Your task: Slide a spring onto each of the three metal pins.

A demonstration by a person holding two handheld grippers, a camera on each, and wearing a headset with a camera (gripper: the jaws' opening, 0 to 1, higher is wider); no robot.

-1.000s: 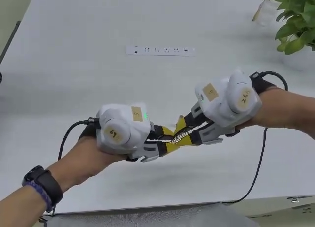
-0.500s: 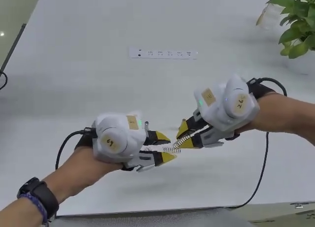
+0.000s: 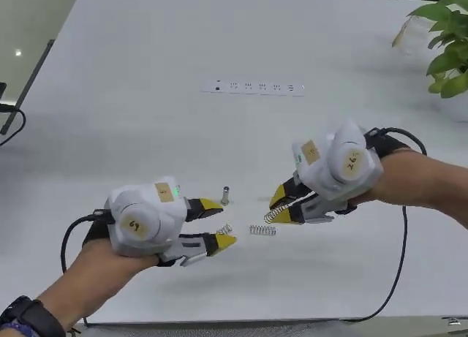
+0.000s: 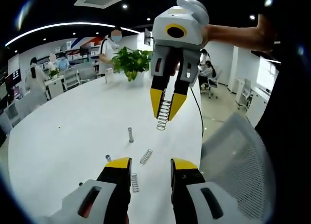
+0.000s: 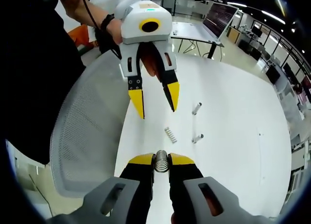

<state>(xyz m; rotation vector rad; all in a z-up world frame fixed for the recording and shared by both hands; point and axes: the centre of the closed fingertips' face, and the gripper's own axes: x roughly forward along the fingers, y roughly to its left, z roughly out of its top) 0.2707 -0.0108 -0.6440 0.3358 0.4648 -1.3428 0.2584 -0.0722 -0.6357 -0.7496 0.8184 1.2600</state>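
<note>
My right gripper [image 3: 278,209] is shut on a small metal spring [image 3: 273,213], held just above the white table [image 3: 146,118]. In the right gripper view the spring [image 5: 162,162] sits end-on between my yellow tips. My left gripper [image 3: 222,222] is open and holds nothing, a short way left of the right one. Between them on the table lie two loose springs [image 3: 262,230] [image 3: 224,229], and a short metal pin [image 3: 225,196] stands upright. The left gripper view shows its open gripper [image 4: 150,164], the held spring [image 4: 164,114], a pin [image 4: 130,134] and a loose spring [image 4: 146,156]. Two pins [image 5: 196,108] [image 5: 197,138] appear in the right gripper view.
A white power strip [image 3: 254,87] lies farther back on the table. A potted plant [image 3: 447,44] stands at the back right. A black cable [image 3: 398,256] trails from the right gripper over the front edge. A grey mesh chair [image 5: 87,131] is beside the table.
The two grippers, which met at one spring, have drawn apart. The left gripper has pulled back to the left, open. The right gripper keeps the spring. The head camera shifted.
</note>
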